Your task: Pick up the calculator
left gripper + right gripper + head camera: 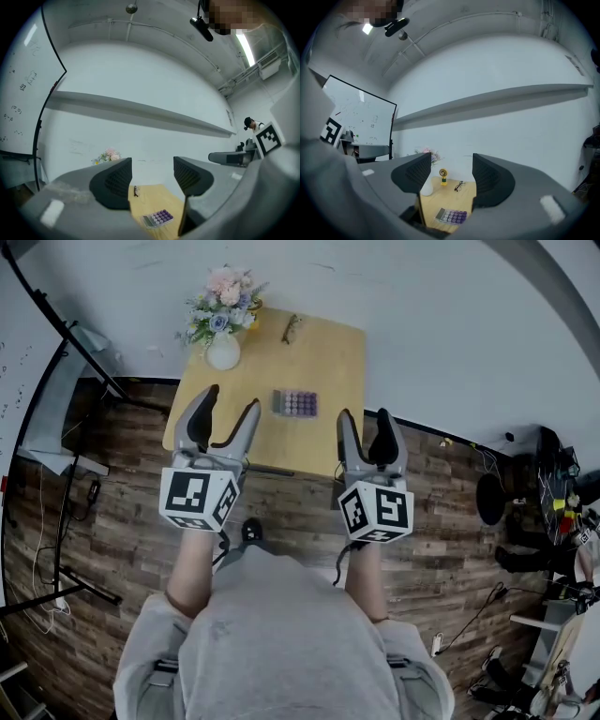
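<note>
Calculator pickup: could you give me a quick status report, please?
Open and empty: left hand-held gripper, right hand-held gripper. Untouched calculator flat on table. Path clear; vase and glasses sit farther back.

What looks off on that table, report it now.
Nothing stands out. The calculator lies flat on the table, the flower vase stands upright at its back corner, the glasses lie nearby; nothing spilled or broken.
</note>
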A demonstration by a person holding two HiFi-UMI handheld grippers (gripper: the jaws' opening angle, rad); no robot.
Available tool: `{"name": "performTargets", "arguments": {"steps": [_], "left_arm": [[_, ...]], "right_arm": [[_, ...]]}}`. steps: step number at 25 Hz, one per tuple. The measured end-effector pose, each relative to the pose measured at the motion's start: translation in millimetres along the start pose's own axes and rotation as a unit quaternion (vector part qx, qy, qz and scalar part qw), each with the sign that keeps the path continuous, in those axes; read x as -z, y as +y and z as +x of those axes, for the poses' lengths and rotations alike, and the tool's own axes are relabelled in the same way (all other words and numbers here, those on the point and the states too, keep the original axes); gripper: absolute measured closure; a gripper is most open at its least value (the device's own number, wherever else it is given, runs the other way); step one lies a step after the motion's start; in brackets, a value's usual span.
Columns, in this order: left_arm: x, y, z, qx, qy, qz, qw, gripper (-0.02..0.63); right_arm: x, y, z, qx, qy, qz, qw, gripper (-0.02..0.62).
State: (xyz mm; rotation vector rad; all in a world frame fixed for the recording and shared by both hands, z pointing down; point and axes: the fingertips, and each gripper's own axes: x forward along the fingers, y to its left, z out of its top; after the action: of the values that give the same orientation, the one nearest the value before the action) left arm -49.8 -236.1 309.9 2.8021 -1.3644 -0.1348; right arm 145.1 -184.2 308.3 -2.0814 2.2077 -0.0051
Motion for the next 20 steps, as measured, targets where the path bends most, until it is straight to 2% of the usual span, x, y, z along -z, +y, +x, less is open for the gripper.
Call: {"name": "performTargets", "arguments": {"steps": [11,20], "left_arm": [[10.0,38.6,40.1,0.027,0.010,0.002,0.9996,0.327],[21.3,53.6,67.0,0.056,0.020,0.003,0.9982,0.327]], "right_arm": [[11.0,5.8,47.8,0.027,0.003,0.003,1.000,0.330],[23.6,4.6,70.5,0.053,0.008,0.003,0.999,0.331]]}}
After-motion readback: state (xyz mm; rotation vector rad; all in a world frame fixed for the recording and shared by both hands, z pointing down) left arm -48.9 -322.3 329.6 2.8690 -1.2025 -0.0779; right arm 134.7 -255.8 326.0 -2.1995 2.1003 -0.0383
